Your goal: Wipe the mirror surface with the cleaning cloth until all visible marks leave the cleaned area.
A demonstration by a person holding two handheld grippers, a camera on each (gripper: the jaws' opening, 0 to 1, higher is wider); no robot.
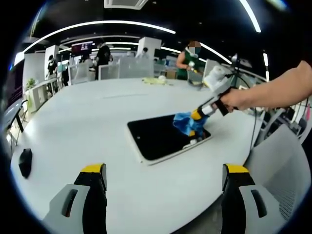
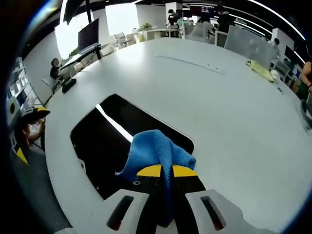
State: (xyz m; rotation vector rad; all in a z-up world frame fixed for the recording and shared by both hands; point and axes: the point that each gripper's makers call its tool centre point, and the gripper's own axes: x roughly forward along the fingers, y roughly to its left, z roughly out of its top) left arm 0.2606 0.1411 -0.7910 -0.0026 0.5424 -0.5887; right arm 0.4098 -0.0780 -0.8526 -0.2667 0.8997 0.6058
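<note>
A rectangular mirror (image 1: 161, 137) with a white frame lies flat on the white table (image 1: 97, 122); its glass looks dark. My right gripper (image 1: 199, 127), held by a person's hand, comes in from the right and presses a blue cleaning cloth (image 1: 184, 123) onto the mirror's right end. In the right gripper view the cloth (image 2: 155, 152) bunches out over the mirror (image 2: 109, 141), with my right gripper (image 2: 163, 171) shut on it. My left gripper (image 1: 163, 178) stands open near the table's front edge, short of the mirror, with nothing between its fingers.
A black object (image 1: 25, 162) lies at the table's left edge. A yellow-green cloth (image 2: 261, 70) rests at the far side. A grey chair (image 1: 287, 170) stands at the right. Several people, desks and monitors fill the office behind.
</note>
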